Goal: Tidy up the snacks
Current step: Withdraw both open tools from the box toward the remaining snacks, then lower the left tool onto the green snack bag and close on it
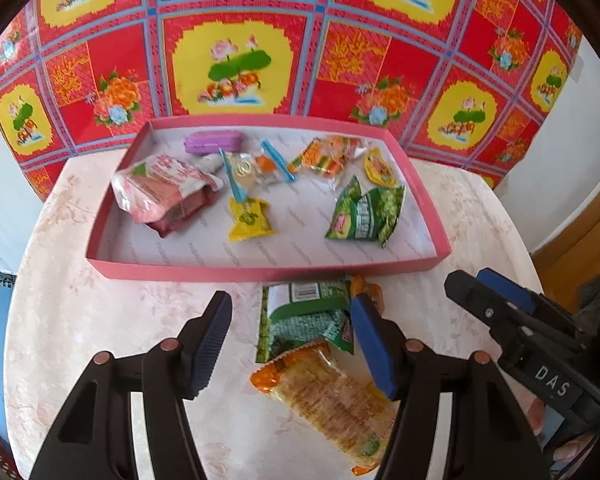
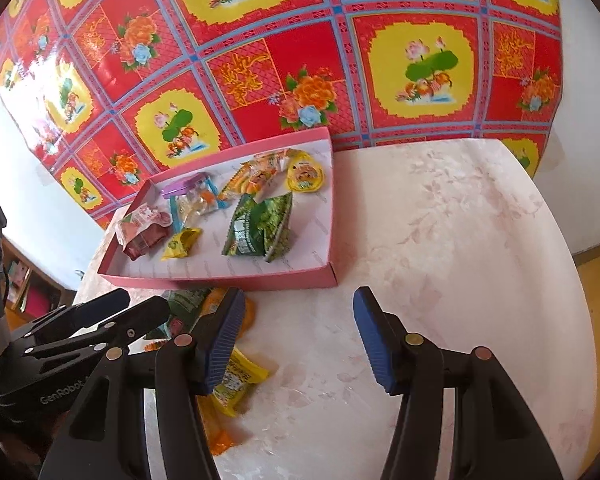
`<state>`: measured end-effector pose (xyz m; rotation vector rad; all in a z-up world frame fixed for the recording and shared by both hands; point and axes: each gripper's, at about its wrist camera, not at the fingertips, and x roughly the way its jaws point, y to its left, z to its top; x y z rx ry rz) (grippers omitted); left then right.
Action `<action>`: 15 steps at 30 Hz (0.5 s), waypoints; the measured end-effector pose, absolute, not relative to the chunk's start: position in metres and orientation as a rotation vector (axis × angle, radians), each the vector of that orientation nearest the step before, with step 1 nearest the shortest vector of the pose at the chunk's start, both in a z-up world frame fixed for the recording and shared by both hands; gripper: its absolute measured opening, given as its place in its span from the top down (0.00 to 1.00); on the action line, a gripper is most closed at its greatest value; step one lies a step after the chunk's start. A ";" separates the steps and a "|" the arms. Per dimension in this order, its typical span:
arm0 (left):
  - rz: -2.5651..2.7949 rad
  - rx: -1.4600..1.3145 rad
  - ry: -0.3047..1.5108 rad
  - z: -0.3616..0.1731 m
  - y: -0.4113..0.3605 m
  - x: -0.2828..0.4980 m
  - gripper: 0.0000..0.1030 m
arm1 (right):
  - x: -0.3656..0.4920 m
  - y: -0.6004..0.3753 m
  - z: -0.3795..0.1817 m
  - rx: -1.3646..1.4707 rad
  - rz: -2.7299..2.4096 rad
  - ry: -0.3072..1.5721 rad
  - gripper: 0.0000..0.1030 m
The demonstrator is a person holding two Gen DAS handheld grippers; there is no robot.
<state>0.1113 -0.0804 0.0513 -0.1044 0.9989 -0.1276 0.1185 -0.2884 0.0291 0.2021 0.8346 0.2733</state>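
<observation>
Several snacks already lie in the pink tray point(image 1: 260, 270): a green packet point(image 1: 366, 216) at its 4 o'clock, a yellow candy point(image 1: 250, 220) near centre, a pink pouch point(image 1: 164, 188) at 9 o'clock. Left on the table point(image 1: 100, 320), by my reading: a green bag point(image 1: 304, 320) and an orange cracker pack point(image 1: 332, 396), between the left gripper point(image 1: 294, 346)'s open, empty jaws. The right gripper point(image 2: 298, 340) gapes over bare table, a yellow pack point(image 2: 240, 380) at its 8 o'clock.

Snacks point(image 1: 252, 222) in pink tray point(image 1: 260, 272); two packets point(image 1: 328, 396) outside.

Parted right gripper point(image 2: 298, 340) above bare marble table point(image 2: 460, 240), pink snack tray point(image 2: 260, 280) beyond, loose packets at left.
</observation>
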 end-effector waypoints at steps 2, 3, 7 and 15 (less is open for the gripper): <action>-0.126 -0.107 1.005 0.049 -0.082 0.113 0.37 | 0.120 -0.292 0.026 0.210 0.266 0.844 0.44; -0.123 -0.105 1.007 0.048 -0.083 0.114 0.37 | 0.120 -0.293 0.026 0.214 0.265 0.846 0.44; -0.116 -0.092 1.016 0.044 -0.085 0.117 0.37 | 0.122 -0.297 0.022 0.225 0.266 0.859 0.44; -0.106 -0.059 1.013 0.037 -0.090 0.121 0.37 | 0.127 -0.297 0.017 0.239 0.272 0.878 0.44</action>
